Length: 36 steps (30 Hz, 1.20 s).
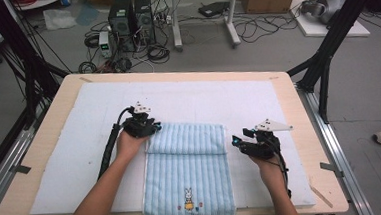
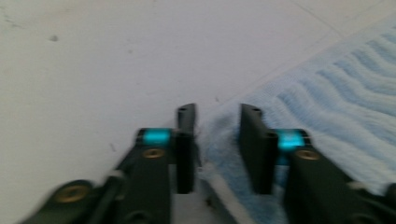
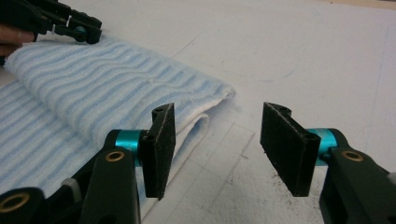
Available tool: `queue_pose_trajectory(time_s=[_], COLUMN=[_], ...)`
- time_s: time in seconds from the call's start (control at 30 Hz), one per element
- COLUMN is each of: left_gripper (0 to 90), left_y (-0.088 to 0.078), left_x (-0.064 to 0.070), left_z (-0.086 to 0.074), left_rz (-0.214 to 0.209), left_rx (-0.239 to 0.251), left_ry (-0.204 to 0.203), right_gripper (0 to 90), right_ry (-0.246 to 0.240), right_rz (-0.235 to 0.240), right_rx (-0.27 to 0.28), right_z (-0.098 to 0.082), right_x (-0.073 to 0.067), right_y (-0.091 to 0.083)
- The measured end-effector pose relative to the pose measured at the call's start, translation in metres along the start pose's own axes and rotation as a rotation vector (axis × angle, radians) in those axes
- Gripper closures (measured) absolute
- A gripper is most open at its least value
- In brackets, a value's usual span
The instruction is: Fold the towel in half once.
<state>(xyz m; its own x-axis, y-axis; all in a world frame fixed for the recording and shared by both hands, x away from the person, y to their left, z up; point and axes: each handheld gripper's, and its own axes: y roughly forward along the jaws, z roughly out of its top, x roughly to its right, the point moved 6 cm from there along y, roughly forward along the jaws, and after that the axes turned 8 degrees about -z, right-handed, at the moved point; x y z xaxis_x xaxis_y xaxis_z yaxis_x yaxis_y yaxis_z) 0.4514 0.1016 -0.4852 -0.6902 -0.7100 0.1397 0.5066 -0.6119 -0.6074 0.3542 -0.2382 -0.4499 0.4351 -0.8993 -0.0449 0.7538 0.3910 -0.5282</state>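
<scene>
A light blue striped towel (image 1: 187, 163) lies on the white mat (image 1: 75, 144), its far end folded back toward me; a small rabbit picture (image 1: 188, 199) marks the near end. My left gripper (image 1: 153, 128) sits at the fold's left corner. In the left gripper view the jaws (image 2: 217, 135) stand narrow, with the towel's fuzzy corner (image 2: 219, 140) filling the gap between the pads. My right gripper (image 1: 235, 141) rests by the fold's right end. Its jaws (image 3: 215, 140) are wide apart over bare mat, the towel's folded edge (image 3: 205, 105) just beside one pad (image 3: 159, 144).
The mat covers most of a wooden table (image 1: 302, 130). The towel's near end hangs at the table's front edge. Beyond the table, computer cases (image 1: 130, 18), cables and black frame legs (image 1: 325, 54) stand on the floor.
</scene>
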Motion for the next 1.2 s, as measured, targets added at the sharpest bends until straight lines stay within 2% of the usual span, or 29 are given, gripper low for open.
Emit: queue_pose_trajectory(time_s=[0.03, 0.13, 0.17, 0.3, 0.4, 0.5, 0.57, 0.7, 0.83, 0.87, 0.9, 0.97, 1.03, 1.13, 1.2], left_gripper=[82.3, 83.7, 83.8, 84.0, 84.0, 83.8, 83.9, 83.9, 84.0, 84.0, 84.0, 84.0, 84.0, 84.0, 84.0], left_y=[-0.001, -0.004, -0.006, -0.014, -0.019, -0.021, -0.020, -0.020, -0.025, -0.027, -0.029, -0.033, -0.039, -0.049, -0.055], left_x=[0.001, 0.000, 0.000, 0.001, 0.001, 0.001, 0.000, -0.002, -0.001, -0.001, 0.000, 0.001, 0.004, 0.008, 0.011], left_z=[0.000, 0.000, 0.001, 0.007, 0.009, 0.011, 0.011, 0.009, 0.013, 0.014, 0.014, 0.016, 0.019, 0.023, 0.025], left_rz=[0.002, -0.023, -0.026, -0.053, -0.074, -0.093, -0.095, -0.104, -0.114, -0.118, -0.122, -0.129, -0.129, -0.137, -0.156], left_rx=[0.003, 0.016, 0.021, 0.087, 0.110, 0.126, 0.134, 0.134, 0.152, 0.156, 0.163, 0.168, 0.180, 0.201, 0.210], left_ry=[0.010, -0.019, -0.015, -0.043, -0.053, -0.058, -0.063, -0.079, -0.076, -0.075, -0.076, -0.079, -0.067, -0.058, -0.062], right_gripper=[44.9, 45.0, 45.3, 45.2, 44.4, 44.6, 45.1, 50.4, 70.1, 79.1, 82.6, 83.5, 83.6, 83.3, 83.0], right_ry=[-0.004, -0.008, -0.019, 0.032, 0.055, 0.073, 0.082, 0.033, -0.055, -0.081, -0.100, -0.143, -0.166, -0.178, -0.162], right_rz=[-0.004, -0.010, -0.023, -0.017, -0.024, -0.027, -0.010, 0.004, 0.001, -0.015, 0.005, -0.015, -0.031, -0.044, -0.041], right_rx=[-0.002, -0.009, -0.012, -0.013, -0.018, -0.052, -0.092, -0.181, -0.251, -0.251, -0.248, -0.242, -0.207, -0.148, -0.130], right_z=[0.000, -0.001, -0.001, 0.005, 0.011, 0.019, 0.023, 0.026, 0.022, 0.022, 0.023, 0.024, 0.030, 0.039, 0.043], right_x=[0.000, 0.000, 0.001, 0.005, 0.007, 0.012, 0.011, 0.004, -0.005, -0.005, -0.006, -0.007, -0.010, -0.013, -0.014], right_y=[0.001, 0.003, 0.005, 0.014, 0.023, 0.041, 0.056, 0.084, 0.101, 0.100, 0.099, 0.097, 0.092, 0.079, 0.070])
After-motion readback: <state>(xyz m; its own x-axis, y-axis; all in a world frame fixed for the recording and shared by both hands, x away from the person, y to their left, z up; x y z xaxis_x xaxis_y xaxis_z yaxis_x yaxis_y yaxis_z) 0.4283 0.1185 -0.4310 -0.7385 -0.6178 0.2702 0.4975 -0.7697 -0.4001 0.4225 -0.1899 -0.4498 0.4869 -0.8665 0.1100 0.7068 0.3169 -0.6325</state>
